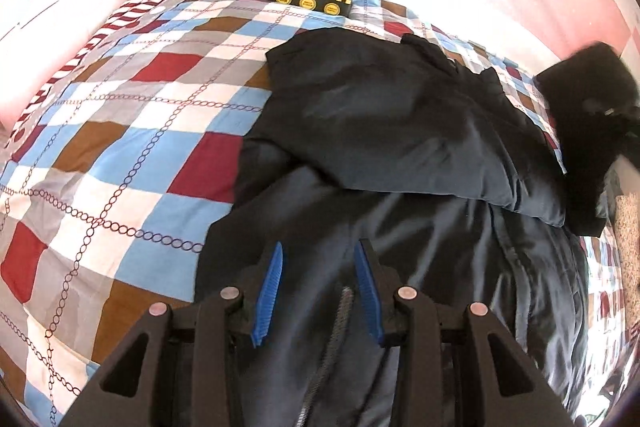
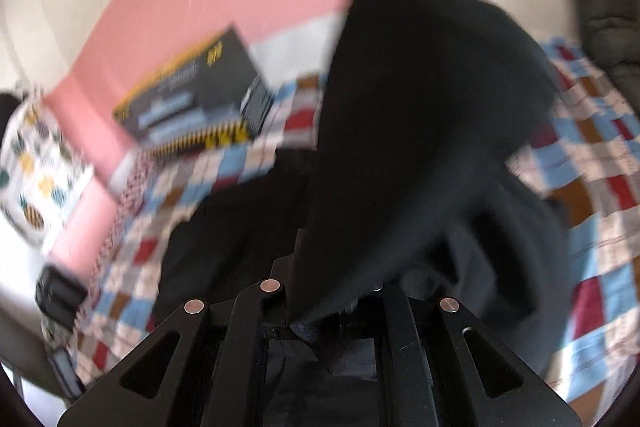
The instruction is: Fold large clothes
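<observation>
Your left jaws (image 1: 318, 291) are standing apart over the dark jacket (image 1: 400, 131), gripping nothing; your right jaws (image 2: 336, 311) are clamping its raised fabric (image 2: 420, 131) at twelve o'clock above the checked bedspread (image 1: 120, 131)

- Left gripper (image 1: 319, 249) tilts downward, its blue-padded jaws standing partly apart with nothing pinched between them; one blue pad (image 1: 269, 291) shows clean along its length.
- Right gripper (image 2: 340, 291) angles downward, jaws closed tight on dark cloth, its fingertips buried under the fabric amid heavy motion blur.
</observation>
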Demonstrator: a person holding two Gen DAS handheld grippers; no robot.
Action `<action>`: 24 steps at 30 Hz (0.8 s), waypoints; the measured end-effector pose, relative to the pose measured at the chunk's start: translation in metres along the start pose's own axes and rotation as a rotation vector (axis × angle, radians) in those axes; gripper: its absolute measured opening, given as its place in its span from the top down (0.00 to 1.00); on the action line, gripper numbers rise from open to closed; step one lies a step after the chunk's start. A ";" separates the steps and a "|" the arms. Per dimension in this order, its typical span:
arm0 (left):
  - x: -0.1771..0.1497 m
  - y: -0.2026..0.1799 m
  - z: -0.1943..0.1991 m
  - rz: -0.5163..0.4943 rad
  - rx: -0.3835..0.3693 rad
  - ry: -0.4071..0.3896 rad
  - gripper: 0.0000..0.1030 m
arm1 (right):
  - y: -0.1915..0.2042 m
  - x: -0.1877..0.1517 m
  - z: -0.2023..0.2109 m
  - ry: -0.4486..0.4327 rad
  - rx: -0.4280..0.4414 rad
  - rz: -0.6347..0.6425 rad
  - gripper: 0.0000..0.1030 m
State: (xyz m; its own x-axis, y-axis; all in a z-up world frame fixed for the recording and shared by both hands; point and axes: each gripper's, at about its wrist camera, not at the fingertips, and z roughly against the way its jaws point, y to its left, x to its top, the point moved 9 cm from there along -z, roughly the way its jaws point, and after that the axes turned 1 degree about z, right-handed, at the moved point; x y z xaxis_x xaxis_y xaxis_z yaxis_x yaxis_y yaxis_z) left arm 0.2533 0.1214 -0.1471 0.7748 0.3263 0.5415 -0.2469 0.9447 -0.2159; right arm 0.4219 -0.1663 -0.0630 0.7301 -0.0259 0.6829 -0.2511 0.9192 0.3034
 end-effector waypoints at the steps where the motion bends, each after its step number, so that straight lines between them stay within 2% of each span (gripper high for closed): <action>1: -0.001 0.001 0.000 0.000 -0.003 -0.001 0.62 | 0.007 -0.010 -0.015 0.033 0.003 0.012 0.89; 3: -0.001 0.001 0.000 -0.005 -0.010 -0.004 0.62 | 0.016 -0.028 -0.039 0.092 -0.002 0.033 0.84; 6: -0.001 0.001 0.001 -0.009 -0.018 -0.008 0.62 | 0.022 -0.049 -0.051 0.140 0.007 0.073 0.64; 7: -0.001 0.000 0.002 -0.007 -0.023 -0.009 0.62 | 0.027 -0.054 -0.052 0.146 0.015 0.094 0.55; 8: -0.001 -0.001 0.003 -0.004 -0.029 -0.010 0.62 | 0.033 -0.058 -0.051 0.149 0.021 0.122 0.53; 10: 0.000 -0.002 0.004 0.000 -0.039 -0.011 0.62 | 0.040 -0.062 -0.045 0.148 0.018 0.162 0.53; 14: 0.006 -0.009 0.012 -0.007 -0.067 -0.025 0.62 | 0.054 -0.058 -0.024 0.115 0.161 0.113 0.48; 18: 0.018 -0.016 0.022 -0.018 -0.092 -0.052 0.62 | 0.053 -0.044 -0.002 0.023 0.251 0.052 0.48; 20: 0.029 -0.024 0.026 -0.033 -0.103 -0.067 0.62 | 0.041 -0.038 0.000 -0.015 0.229 0.004 0.48; 21: 0.034 -0.028 0.027 -0.041 -0.109 -0.071 0.62 | 0.026 -0.037 -0.004 -0.022 0.190 -0.039 0.48; 24: 0.053 -0.051 0.030 -0.075 -0.138 -0.090 0.62 | -0.011 -0.052 -0.031 0.035 0.069 -0.124 0.48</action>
State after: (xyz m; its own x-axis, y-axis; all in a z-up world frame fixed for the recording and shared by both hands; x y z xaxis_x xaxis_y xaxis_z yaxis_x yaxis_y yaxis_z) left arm 0.2899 0.0918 -0.0834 0.7310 0.2623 0.6299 -0.1034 0.9551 -0.2777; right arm 0.4067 -0.1630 -0.1225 0.7796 -0.1232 0.6141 -0.1995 0.8805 0.4299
